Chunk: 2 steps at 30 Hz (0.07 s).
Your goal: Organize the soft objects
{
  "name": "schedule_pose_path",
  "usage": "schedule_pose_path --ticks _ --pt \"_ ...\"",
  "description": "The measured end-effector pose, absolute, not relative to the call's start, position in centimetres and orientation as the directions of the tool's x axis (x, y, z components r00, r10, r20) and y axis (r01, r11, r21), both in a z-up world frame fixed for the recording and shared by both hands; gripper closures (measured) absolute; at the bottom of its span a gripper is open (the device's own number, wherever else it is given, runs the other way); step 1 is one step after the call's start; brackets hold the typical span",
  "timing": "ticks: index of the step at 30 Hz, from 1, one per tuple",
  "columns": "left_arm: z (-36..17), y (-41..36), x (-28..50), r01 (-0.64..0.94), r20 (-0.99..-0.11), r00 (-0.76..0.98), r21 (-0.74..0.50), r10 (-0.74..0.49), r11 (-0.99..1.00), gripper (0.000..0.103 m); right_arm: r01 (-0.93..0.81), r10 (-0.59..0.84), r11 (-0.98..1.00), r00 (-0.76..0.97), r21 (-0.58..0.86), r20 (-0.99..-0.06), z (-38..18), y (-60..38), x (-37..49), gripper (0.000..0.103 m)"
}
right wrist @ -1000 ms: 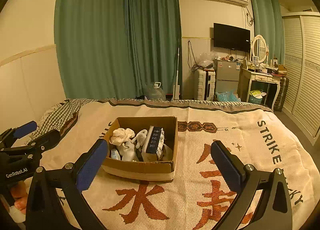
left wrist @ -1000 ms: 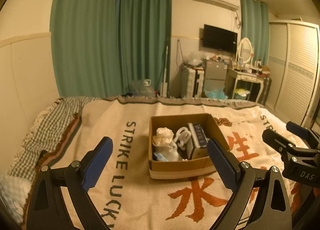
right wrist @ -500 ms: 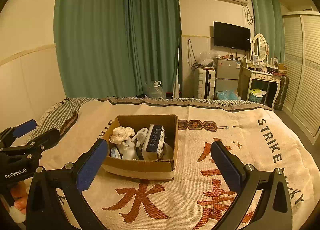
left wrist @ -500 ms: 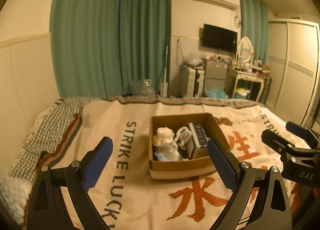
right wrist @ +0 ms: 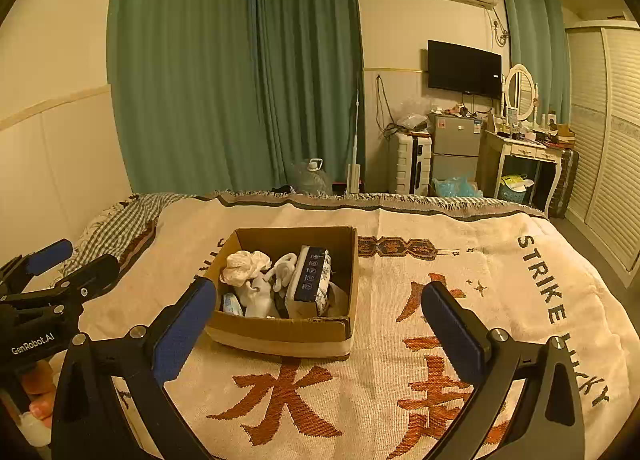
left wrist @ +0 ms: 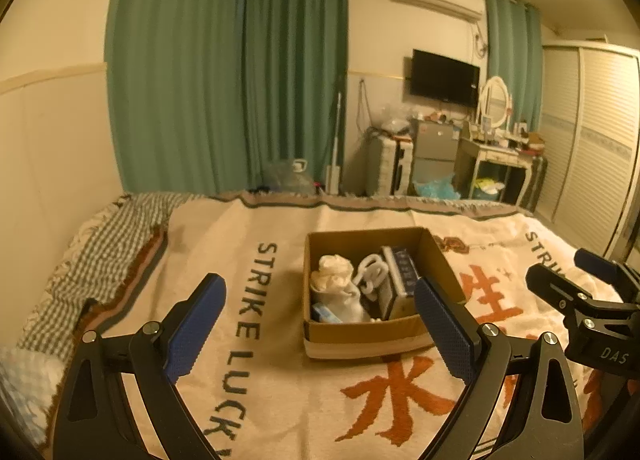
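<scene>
An open cardboard box (left wrist: 360,334) (right wrist: 280,330) sits on the cream blanket (left wrist: 260,400) (right wrist: 500,280) on the bed. Inside are a crumpled white cloth (left wrist: 334,270) (right wrist: 244,264), a white soft toy (left wrist: 372,272) (right wrist: 282,270), a dark-topped tissue pack (left wrist: 402,272) (right wrist: 310,280) and a small blue-white packet (left wrist: 324,312) (right wrist: 231,303). My left gripper (left wrist: 320,330) is open and empty, held short of the box. My right gripper (right wrist: 320,326) is open and empty, also short of the box. Each gripper shows at the edge of the other's view.
A checked sheet (left wrist: 104,252) lies along the bed's left side by the wall. Beyond the bed's far edge stand green curtains (right wrist: 240,80), a small fridge (right wrist: 456,148), a dressing table (right wrist: 524,148) and a wardrobe (right wrist: 608,140).
</scene>
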<state>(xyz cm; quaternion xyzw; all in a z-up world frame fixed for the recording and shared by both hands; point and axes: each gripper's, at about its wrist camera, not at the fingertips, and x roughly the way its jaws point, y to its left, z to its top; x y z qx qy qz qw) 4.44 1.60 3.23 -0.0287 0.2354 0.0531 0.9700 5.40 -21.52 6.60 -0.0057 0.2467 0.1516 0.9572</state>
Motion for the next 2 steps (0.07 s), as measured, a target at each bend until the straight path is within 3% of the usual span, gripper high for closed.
schedule_pose_path --ticks 2 --pt "3.22 1.61 4.42 -0.118 -0.462 0.882 -0.031 0.09 0.993 0.006 -0.291 0.285 0.955 0.831 0.062 -0.478 6.49 -21.49 5.49 0.0"
